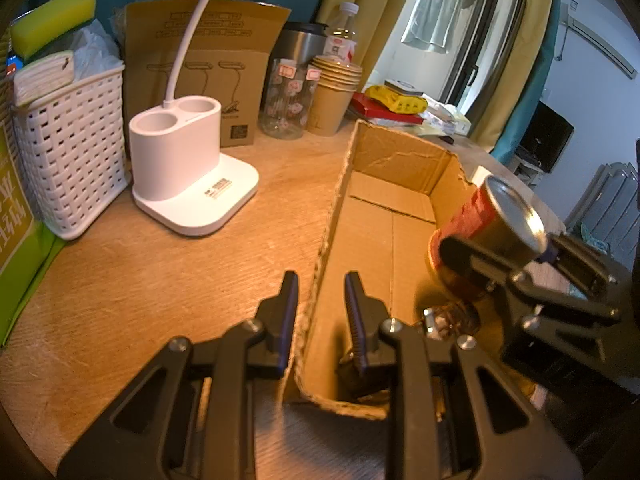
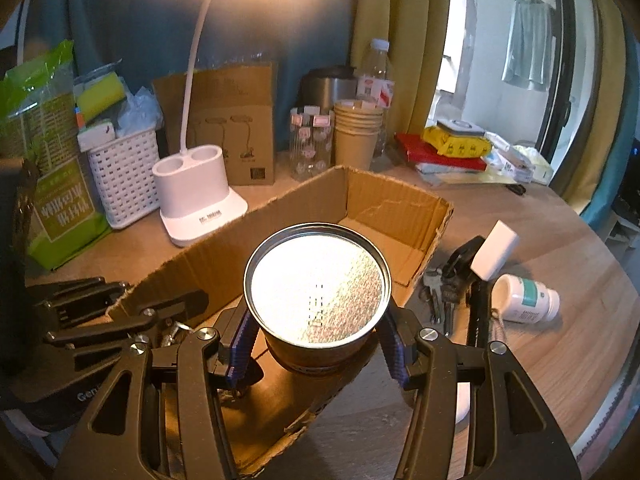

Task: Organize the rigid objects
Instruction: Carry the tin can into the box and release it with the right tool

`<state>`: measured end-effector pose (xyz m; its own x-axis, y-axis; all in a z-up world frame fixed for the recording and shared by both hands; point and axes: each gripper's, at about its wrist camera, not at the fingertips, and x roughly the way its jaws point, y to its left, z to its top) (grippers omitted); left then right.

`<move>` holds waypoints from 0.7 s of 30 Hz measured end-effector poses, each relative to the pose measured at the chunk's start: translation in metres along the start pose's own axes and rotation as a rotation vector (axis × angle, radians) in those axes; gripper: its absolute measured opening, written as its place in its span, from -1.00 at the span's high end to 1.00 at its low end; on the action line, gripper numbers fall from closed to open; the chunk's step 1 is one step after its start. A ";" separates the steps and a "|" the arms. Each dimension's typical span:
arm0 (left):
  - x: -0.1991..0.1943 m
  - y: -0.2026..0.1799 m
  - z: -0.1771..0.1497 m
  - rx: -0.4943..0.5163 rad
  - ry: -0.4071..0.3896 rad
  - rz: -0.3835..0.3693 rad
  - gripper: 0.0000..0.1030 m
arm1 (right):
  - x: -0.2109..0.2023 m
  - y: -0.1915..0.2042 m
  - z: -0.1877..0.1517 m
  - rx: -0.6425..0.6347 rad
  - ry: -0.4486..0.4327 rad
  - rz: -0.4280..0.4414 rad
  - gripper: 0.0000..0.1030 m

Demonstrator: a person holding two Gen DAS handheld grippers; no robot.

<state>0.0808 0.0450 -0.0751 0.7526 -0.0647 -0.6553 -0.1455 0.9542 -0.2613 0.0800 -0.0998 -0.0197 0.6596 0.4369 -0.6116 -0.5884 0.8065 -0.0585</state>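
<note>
1. holding a metal can [image 2: 316, 300] across its body, the right gripper [image 2: 316, 350] has its ribbed blue pads pressed to opposite sides; the jaws stand about half spread, filled by the can, which hangs over the near end of the cardboard box [image 2: 392, 204].
2. judging by its looks, the can is rigid and smooth-walled, likely somewhat heavy if full; its curved sides could slip, so a grip low across the widest part of the body, as now, seems soundest.
3. the can's shiny flat end reflects the lamp light; a red label wraps its body in the left wrist view.
4. the left gripper [image 1: 322, 312] pinches the box's near left wall, its jaws nearly closed, one finger outside and one inside, seemingly steadying it.
5. the box is plain corrugated card with ragged torn edges, open on top; a small metallic item lies in its near end, too unclear to name.
6. just right of the box on the wooden table [image 2: 560, 352] lie keys [image 2: 438, 294], a white pill bottle [image 2: 526, 298] on its side and a white block [image 2: 496, 250].
7. farther back stand a white lamp base [image 2: 196, 200] with two round wells, a woven plastic basket [image 2: 124, 180] and stacked paper cups [image 2: 356, 136].
</note>
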 end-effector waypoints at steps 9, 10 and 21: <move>0.000 0.001 0.000 0.001 0.000 0.001 0.51 | 0.001 0.004 -0.003 -0.038 0.013 -0.019 -0.19; 0.001 0.001 0.000 0.001 0.000 0.001 0.51 | 0.001 0.005 -0.003 -0.045 0.017 -0.016 -0.26; 0.002 0.001 0.000 -0.001 0.001 0.002 0.51 | -0.006 0.005 -0.004 -0.041 0.008 -0.005 -0.28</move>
<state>0.0821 0.0461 -0.0770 0.7517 -0.0629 -0.6565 -0.1478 0.9541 -0.2606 0.0713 -0.1003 -0.0194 0.6590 0.4297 -0.6173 -0.6039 0.7916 -0.0937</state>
